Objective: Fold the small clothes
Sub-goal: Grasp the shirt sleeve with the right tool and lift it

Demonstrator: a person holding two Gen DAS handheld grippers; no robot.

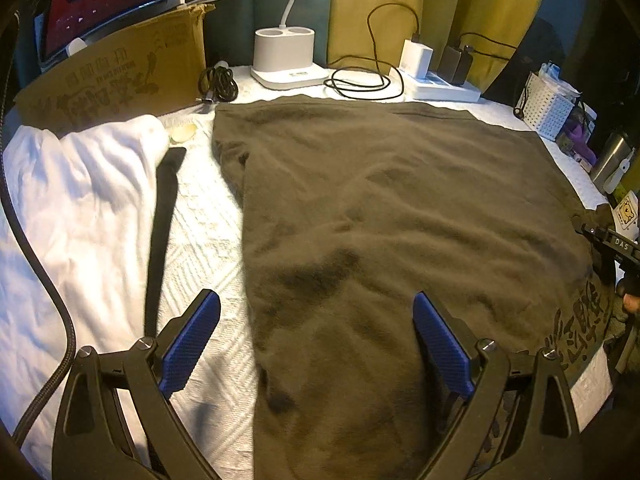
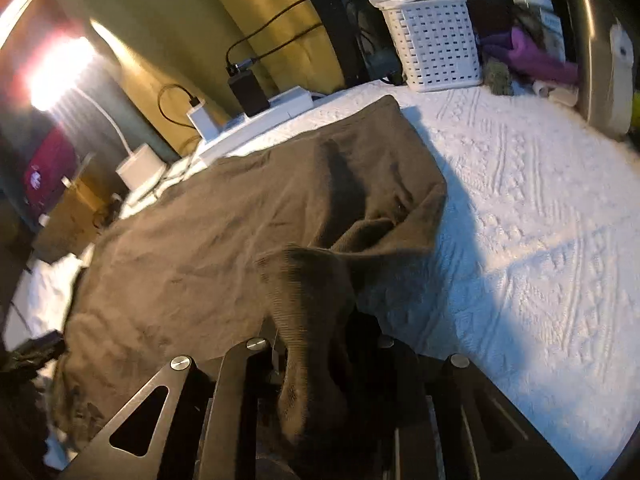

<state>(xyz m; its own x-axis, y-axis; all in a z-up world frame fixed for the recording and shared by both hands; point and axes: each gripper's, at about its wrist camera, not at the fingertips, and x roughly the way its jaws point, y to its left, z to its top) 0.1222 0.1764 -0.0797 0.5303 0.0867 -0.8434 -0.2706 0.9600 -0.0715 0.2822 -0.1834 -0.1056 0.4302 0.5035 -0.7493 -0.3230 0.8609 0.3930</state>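
While the left gripper (image 1: 316, 344) hangs over the near part of the brown T-shirt (image 1: 400, 220) with its blue pads (image 1: 192, 344) spread wide and nothing between them, the right gripper (image 2: 320, 360) has its jaws drawn close together on a bunched fold of the same shirt's edge, lifted clear of the bed. The shirt lies spread across the white textured bedspread (image 1: 208, 220), back side up, with dark printed lettering showing near its right corner in the left wrist view. One blue pad sits over bare bedspread, the other over the brown cloth. To the left of the shirt lies a white garment (image 1: 80, 200), crumpled, with a black strap (image 1: 164, 220) beside it. Along the far edge of the bed stand a cardboard box (image 1: 120, 72), a white lamp base (image 1: 286, 60), a coiled black cable (image 1: 360, 80) and a white power strip (image 1: 440, 88) with chargers plugged in. A white perforated basket (image 2: 436, 48) stands at the far right corner, well apart from the shirt.
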